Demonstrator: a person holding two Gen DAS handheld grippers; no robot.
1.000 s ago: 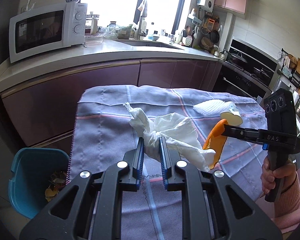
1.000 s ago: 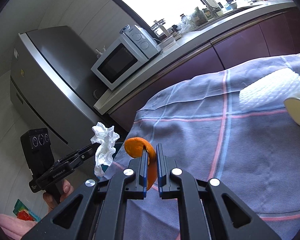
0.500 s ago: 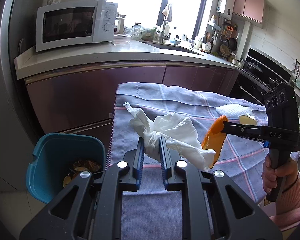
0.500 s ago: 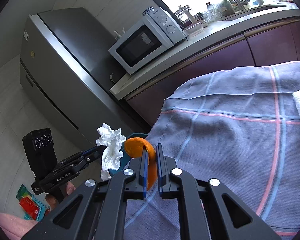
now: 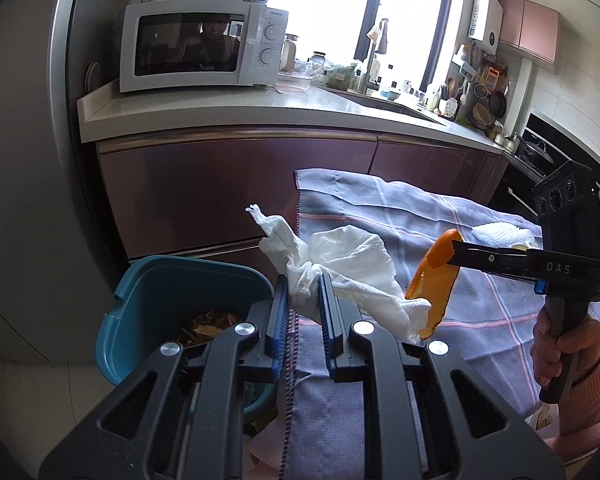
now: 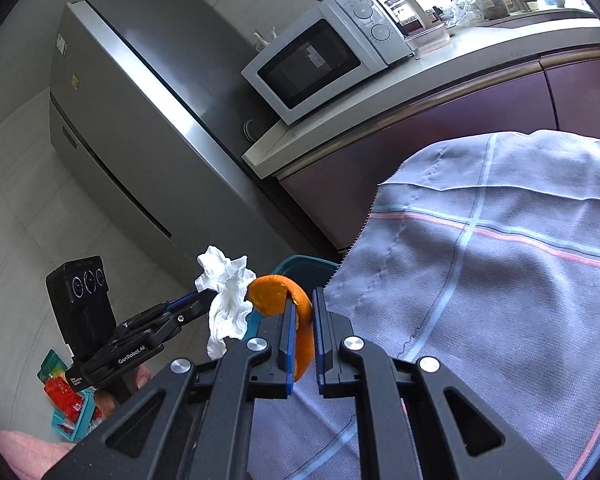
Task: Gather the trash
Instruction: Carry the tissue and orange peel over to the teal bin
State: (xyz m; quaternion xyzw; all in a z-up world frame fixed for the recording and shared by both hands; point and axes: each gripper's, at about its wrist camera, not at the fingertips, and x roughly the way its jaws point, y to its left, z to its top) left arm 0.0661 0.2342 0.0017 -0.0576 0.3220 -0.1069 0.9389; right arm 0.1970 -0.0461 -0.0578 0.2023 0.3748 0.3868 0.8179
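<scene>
- tissue (image 5: 340, 264), white and crumpled, is clamped between the jaws of the left gripper (image 5: 305, 300), its loose folds spilling to both sides above the table edge.
- orange peel (image 6: 296, 308) is pinched between the nearly closed jaws of the right gripper (image 6: 301, 340), hanging curved beside the tissue.
- teal bin (image 5: 140, 308) stands on the floor just left of the table, close under the left gripper, with brown scraps inside.
- table is covered by a grey-blue checked cloth (image 5: 440, 220); a white mesh wrapper (image 5: 504, 232) lies at its far right.
- white microwave (image 5: 200, 46) sits on the counter behind, next to a steel fridge (image 6: 140, 128).
- hand (image 5: 560, 344) in a pink sleeve grips the right gripper's handle.
</scene>
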